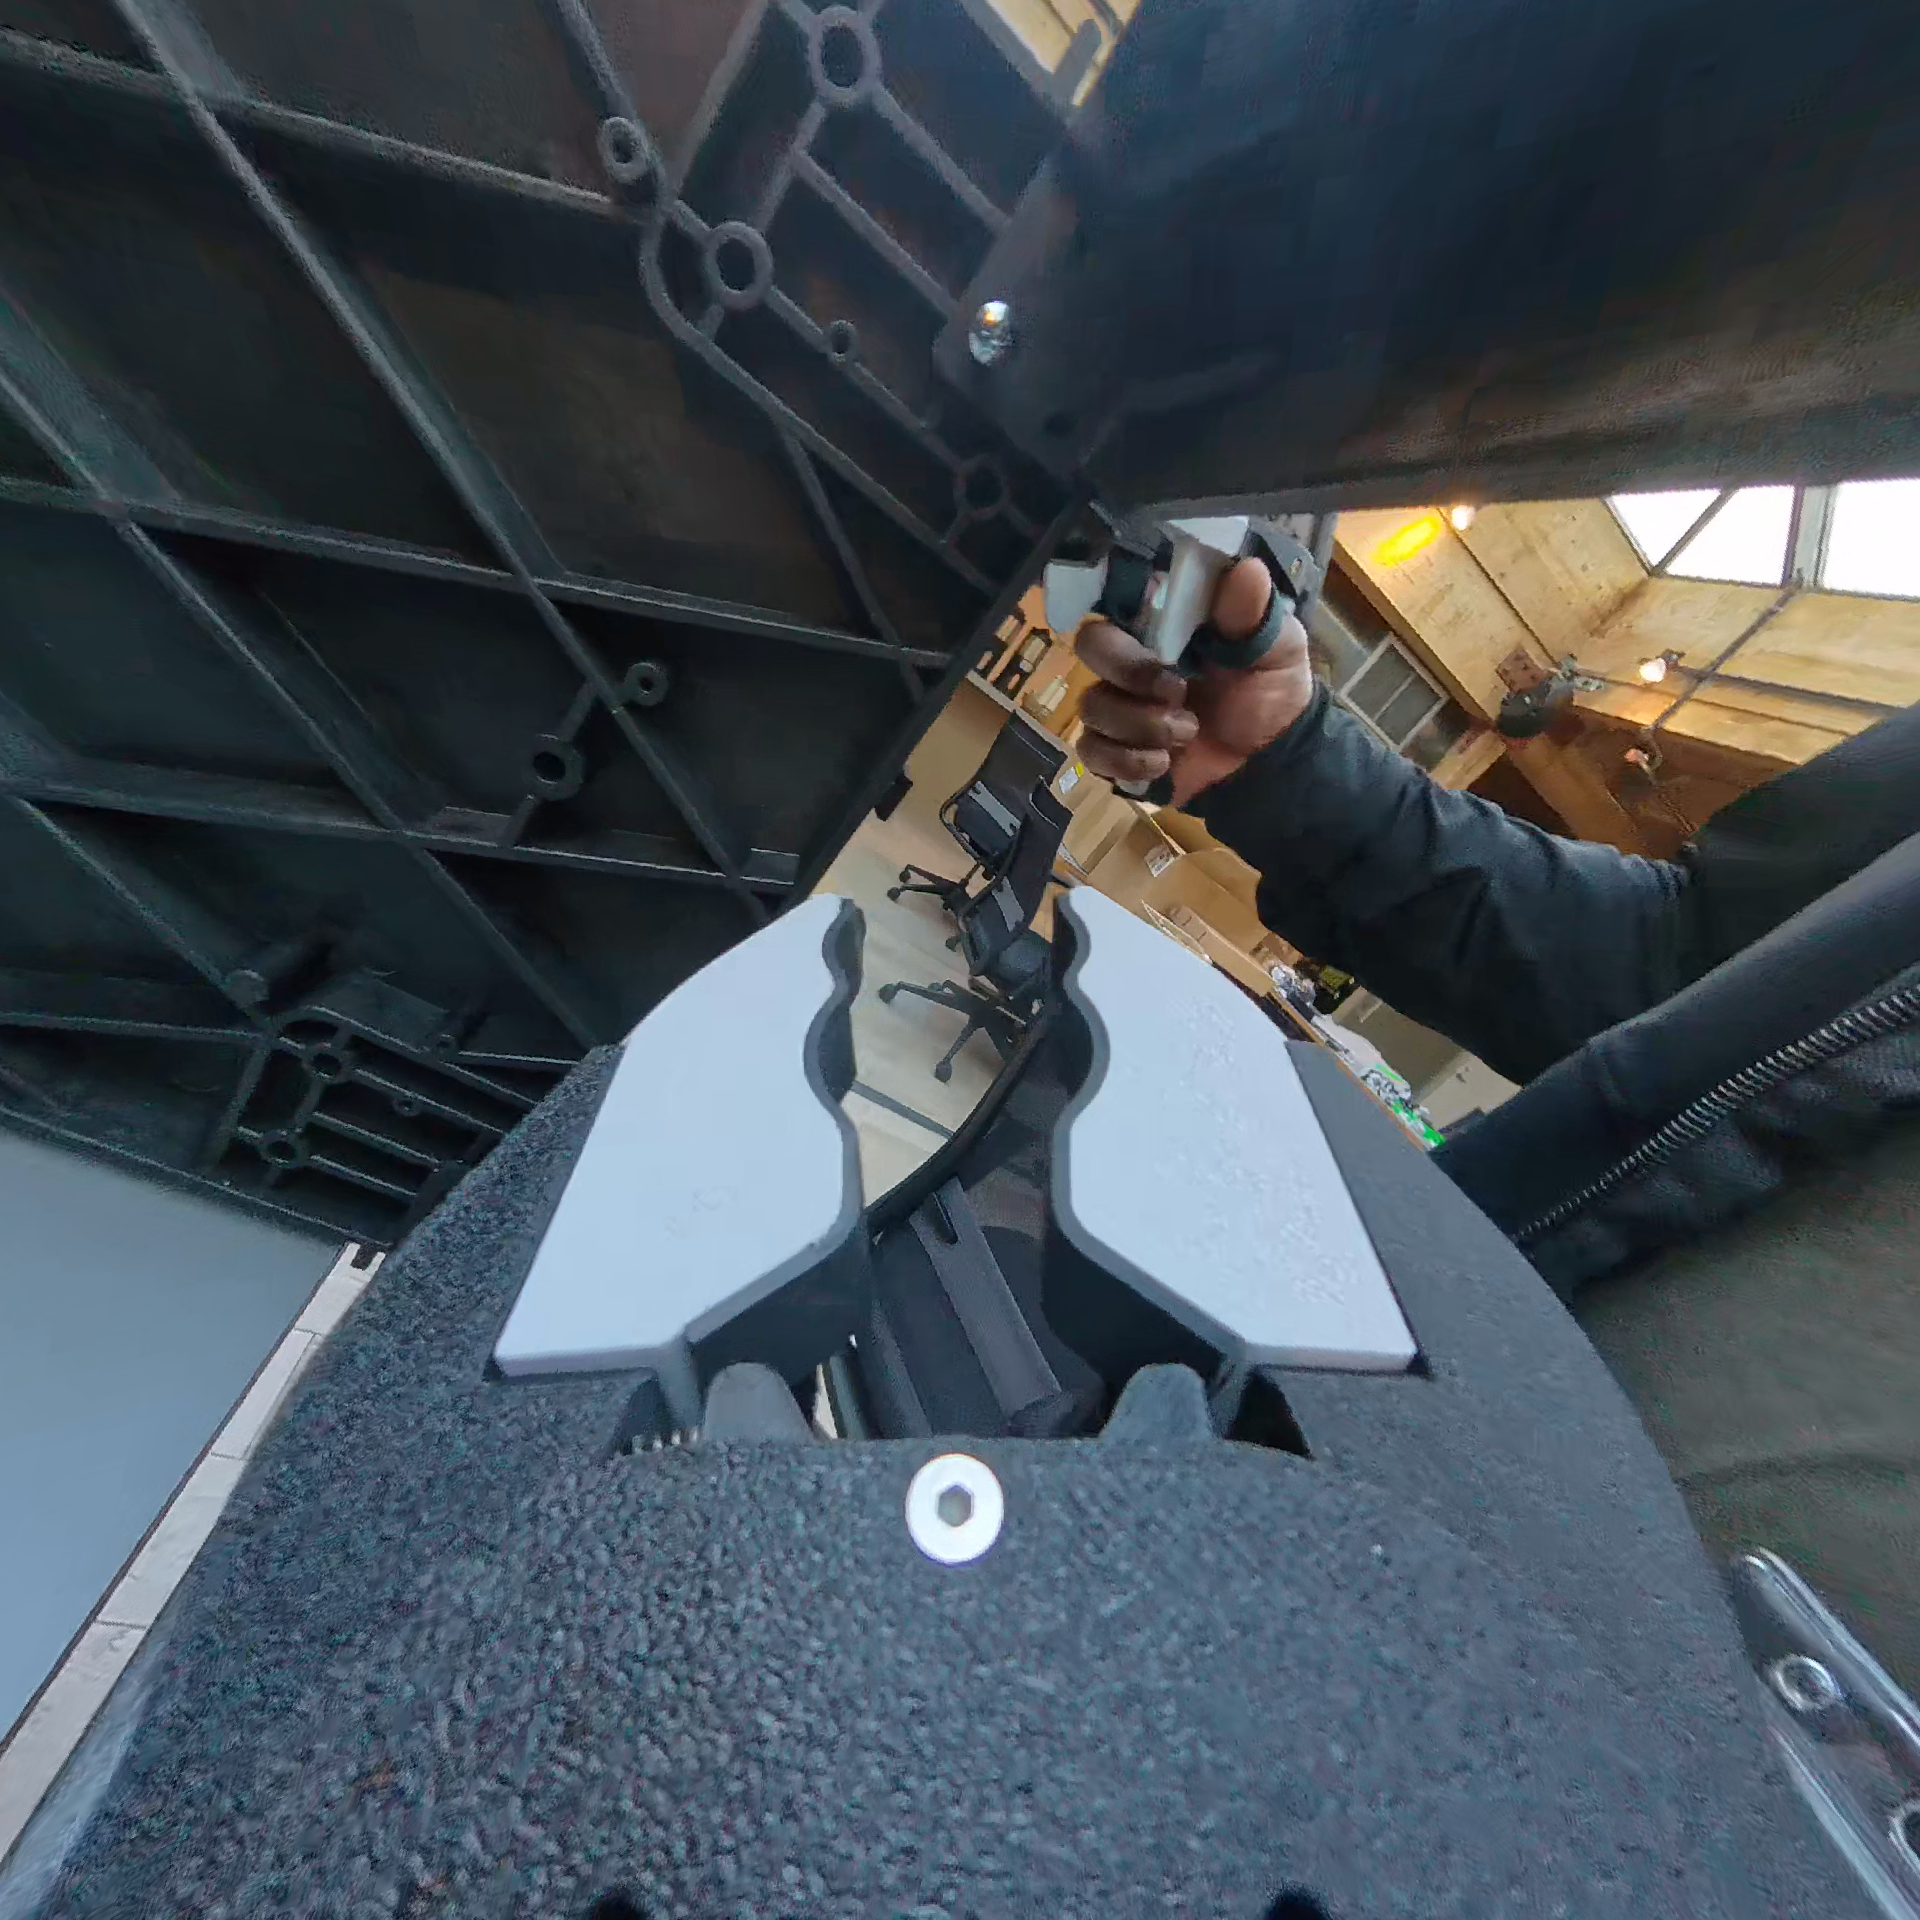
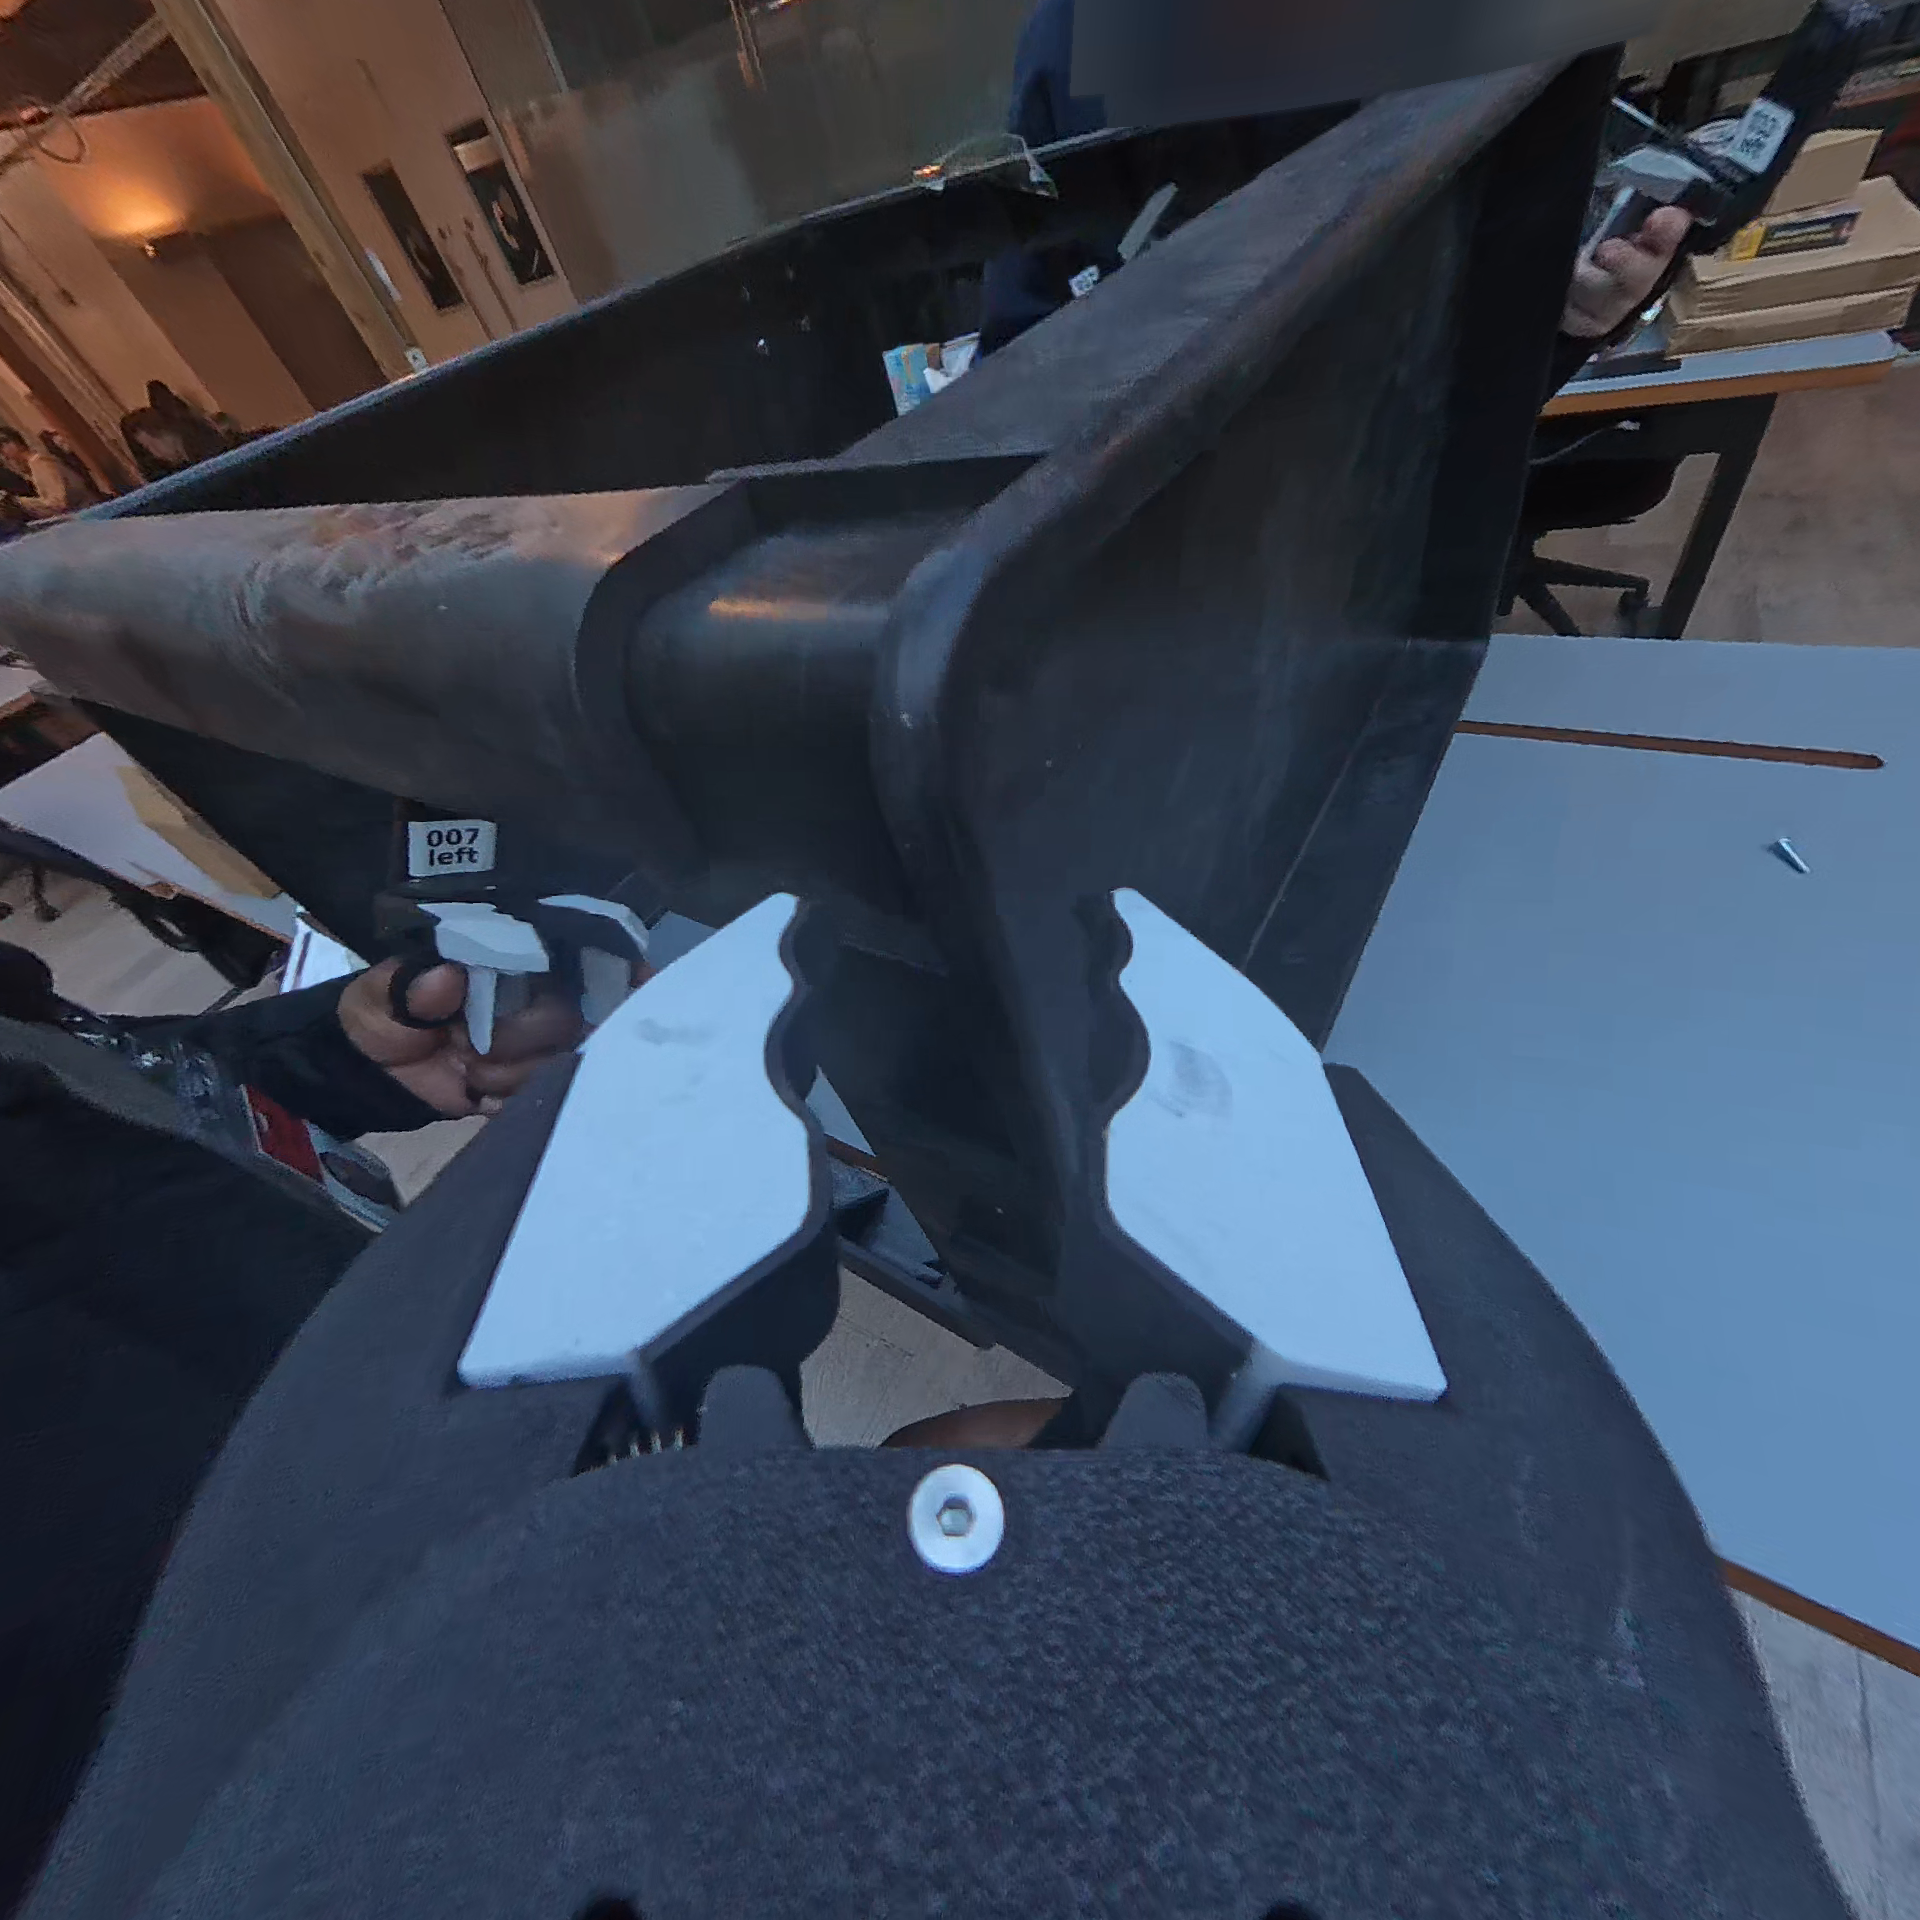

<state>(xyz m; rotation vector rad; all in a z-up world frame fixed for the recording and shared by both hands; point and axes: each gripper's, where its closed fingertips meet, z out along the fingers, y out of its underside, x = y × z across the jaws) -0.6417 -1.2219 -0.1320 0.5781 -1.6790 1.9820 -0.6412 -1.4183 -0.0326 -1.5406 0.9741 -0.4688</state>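
A large black plastic panel (image 1: pixel 436 540) with a ribbed underside fills the upper left of the left wrist view. My left gripper (image 1: pixel 961 914) is below it, open and empty, touching nothing. In the right wrist view the panel's thick rim (image 2: pixel 977 790) runs down between my right gripper's (image 2: pixel 954 906) jaws, which are closed on it. A brownish metal beam (image 2: pixel 312 623) enters a black socket (image 2: pixel 748 665) beside the rim. The right gripper also shows in the left wrist view (image 1: pixel 1153 582), held by a hand at the panel's edge. The left gripper also shows in the right wrist view (image 2: pixel 509 940), under the beam.
A grey table (image 2: pixel 1662 1039) lies to the right, with a small screw (image 2: pixel 1789 854) on it. Another hand with a gripper (image 2: pixel 1642 229) is at the panel's far end. Office chairs (image 1: pixel 997 831) stand on the floor beyond. Cardboard boxes (image 2: pixel 1787 260) sit on a far desk. The left gripper's tips are roughly 25 centimetres from the right gripper's.
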